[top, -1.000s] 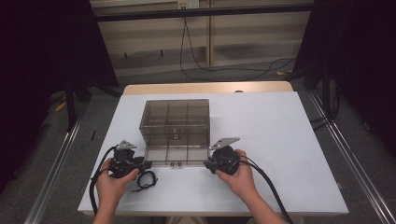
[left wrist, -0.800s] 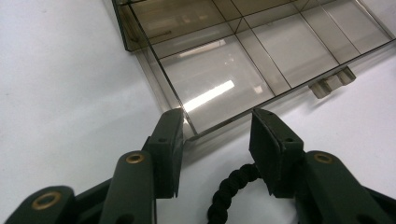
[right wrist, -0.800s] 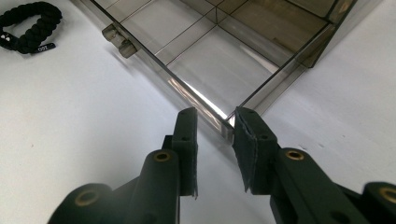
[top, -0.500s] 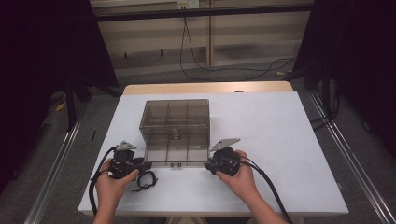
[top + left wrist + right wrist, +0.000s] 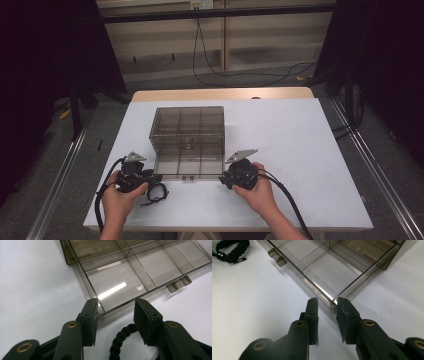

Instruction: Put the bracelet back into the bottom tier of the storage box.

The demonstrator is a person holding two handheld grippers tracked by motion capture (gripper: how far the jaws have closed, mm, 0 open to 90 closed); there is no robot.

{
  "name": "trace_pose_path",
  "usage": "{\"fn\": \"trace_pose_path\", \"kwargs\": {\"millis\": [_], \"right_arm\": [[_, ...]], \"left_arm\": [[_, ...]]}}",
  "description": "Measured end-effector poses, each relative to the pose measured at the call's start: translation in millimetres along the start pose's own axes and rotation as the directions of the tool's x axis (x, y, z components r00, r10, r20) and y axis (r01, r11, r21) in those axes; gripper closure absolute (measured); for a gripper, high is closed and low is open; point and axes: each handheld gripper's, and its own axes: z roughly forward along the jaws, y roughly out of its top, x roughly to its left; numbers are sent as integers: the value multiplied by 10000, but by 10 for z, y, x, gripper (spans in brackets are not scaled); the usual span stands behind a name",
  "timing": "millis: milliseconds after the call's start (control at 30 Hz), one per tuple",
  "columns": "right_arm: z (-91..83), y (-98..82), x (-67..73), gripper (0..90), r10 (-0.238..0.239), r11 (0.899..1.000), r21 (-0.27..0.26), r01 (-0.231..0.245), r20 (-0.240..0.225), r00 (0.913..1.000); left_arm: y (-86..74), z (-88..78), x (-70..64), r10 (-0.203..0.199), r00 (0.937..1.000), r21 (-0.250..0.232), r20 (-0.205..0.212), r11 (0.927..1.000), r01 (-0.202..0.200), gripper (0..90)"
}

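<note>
White table [image 5: 310,150], biggest thing in the high view, with a bare wood strip at its far edge. Smoky clear plastic organizer box [image 5: 187,135] sits left of the table's middle, toward the person's side. Brown-tinted see-through walls, thin dividers inside forming a grid of compartments. Its hinged lid [image 5: 189,167] is swung open toward the person and lies flat on the table, also gridded, with two small latch tabs [image 5: 187,177] on its near edge. The compartments on view look bare; glare on the plastic hides some detail in the far cells.

Left gripper [image 5: 134,176] is at the lid's near left corner, held in the person's left hand [image 5: 120,197]. In the left gripper view [image 5: 115,312] the jaws stand partly apart, the lid corner [image 5: 102,307] between the tips, touching or just beside one jaw's tip; cannot tell whether either pad actually presses on it.

Right gripper [image 5: 240,172] is at the lid's near right corner, in the right hand [image 5: 255,192]. In the right gripper view [image 5: 327,306] the jaws are narrower, straddling the lid's corner edge [image 5: 334,300]; a small gap shows on at least one side, so a firm grip cannot be confirmed.

Black braided cord bracelet [image 5: 156,192] lies on the table just beside the left gripper, outside the box. It shows under the left jaws [image 5: 120,340] and far off in the right gripper view [image 5: 233,251].
</note>
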Motion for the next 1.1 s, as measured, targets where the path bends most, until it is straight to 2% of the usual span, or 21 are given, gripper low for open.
{"fn": "trace_pose_path", "kwargs": {"millis": [100, 300, 600, 867, 1100], "right_arm": [[8, -10, -2, 715, -78, 10000, 10, 78, -36, 10000], [5, -19, 9, 715, -110, 9999, 47, 111, -62, 9999], [1, -23, 10, 715, -206, 9998, 64, 206, -74, 9998], [-20, -17, 7, 714, -216, 9998, 55, 217, -127, 9997], [-43, -9, 4, 622, -181, 9997, -161, 179, -76, 9998]], "left_arm": [[-1, -9, 5, 128, 9999, 101, 10, 9999, -129, 550], [-17, -15, -11, 7, 10000, 7, -29, 10000, -7, 547], [-25, -37, -25, 137, 9999, 157, -36, 9998, -136, 545], [-37, -36, -23, 68, 10000, 61, -19, 10000, -68, 545], [-52, -33, -11, 39, 9999, 122, 130, 9999, -41, 503]]}}
